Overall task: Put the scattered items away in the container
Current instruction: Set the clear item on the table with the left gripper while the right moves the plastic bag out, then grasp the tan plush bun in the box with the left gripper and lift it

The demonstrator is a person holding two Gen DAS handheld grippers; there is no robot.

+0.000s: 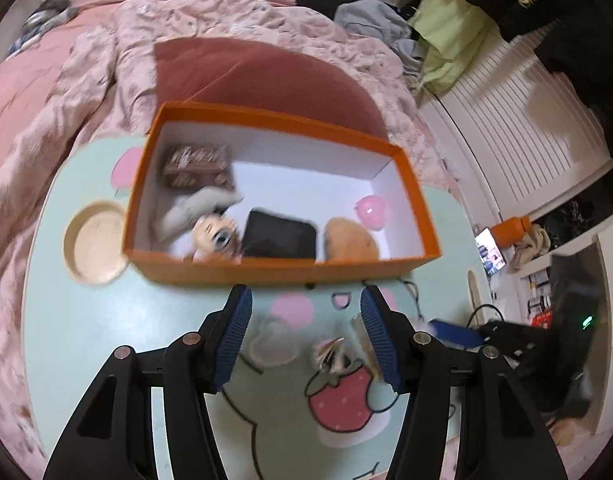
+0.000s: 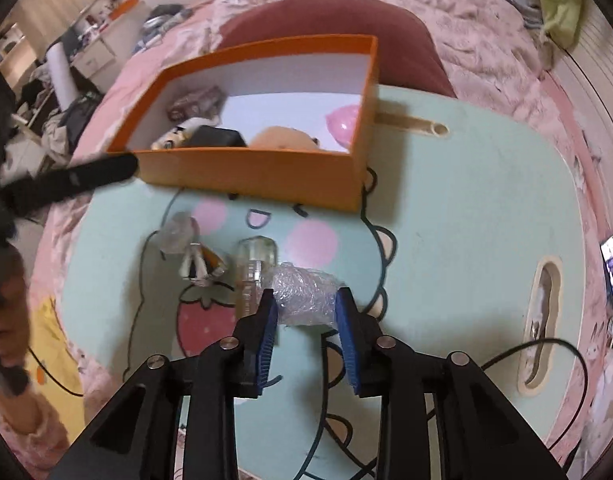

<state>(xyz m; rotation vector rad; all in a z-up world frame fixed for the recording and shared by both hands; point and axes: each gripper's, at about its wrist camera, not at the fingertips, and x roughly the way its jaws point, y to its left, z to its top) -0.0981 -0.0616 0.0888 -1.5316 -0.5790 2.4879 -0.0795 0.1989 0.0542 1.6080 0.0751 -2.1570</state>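
The orange box (image 1: 282, 266) stands on the mint cartoon table (image 1: 106, 320) and holds a brown packet (image 1: 196, 164), a doll (image 1: 216, 234), a black pouch (image 1: 280, 236), a tan plush (image 1: 350, 240) and a pink item (image 1: 370, 210). My left gripper (image 1: 305, 296) hovers open and empty before the box, above a shiny clip (image 1: 334, 354). My right gripper (image 2: 307, 298) is shut on a wad of bubble wrap (image 2: 306, 284) just over the table. Left of it lie a clear bottle (image 2: 254, 268), the shiny clip (image 2: 200, 266) and crumpled clear plastic (image 2: 178, 232).
The table sits on a bed with a pink quilt (image 1: 86, 92) and a red cushion (image 1: 266, 76) behind the box. A round cup recess (image 1: 94, 242) lies left of the box. A slot (image 2: 544, 320) and a black cable (image 2: 546, 350) are at the table's right.
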